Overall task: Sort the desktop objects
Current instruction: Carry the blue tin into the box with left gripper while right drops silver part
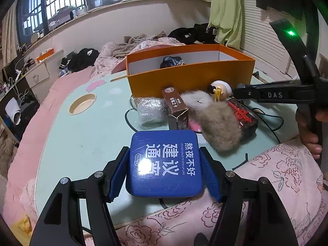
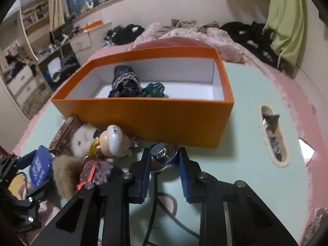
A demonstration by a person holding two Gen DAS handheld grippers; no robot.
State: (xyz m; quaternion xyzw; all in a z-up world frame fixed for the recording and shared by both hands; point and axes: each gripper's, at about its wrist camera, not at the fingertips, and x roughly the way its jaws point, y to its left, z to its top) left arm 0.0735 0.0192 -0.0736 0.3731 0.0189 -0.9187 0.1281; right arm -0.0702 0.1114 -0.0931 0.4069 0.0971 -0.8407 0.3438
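My left gripper is shut on a blue square tin with white lettering, near the table's front edge. The tin also shows in the right wrist view. My right gripper is shut on a small shiny metal object just in front of the orange box. The box is open-topped and holds dark cloth items. In front of it lie a figurine, a furry toy, a brown carton and a dark red-marked packet.
A bubble-wrapped bundle lies left of the carton. The mint-green table has a round hole at left and an oval slot at right holding a wrapper. A black cable runs along the table. Bedding and clothes surround it.
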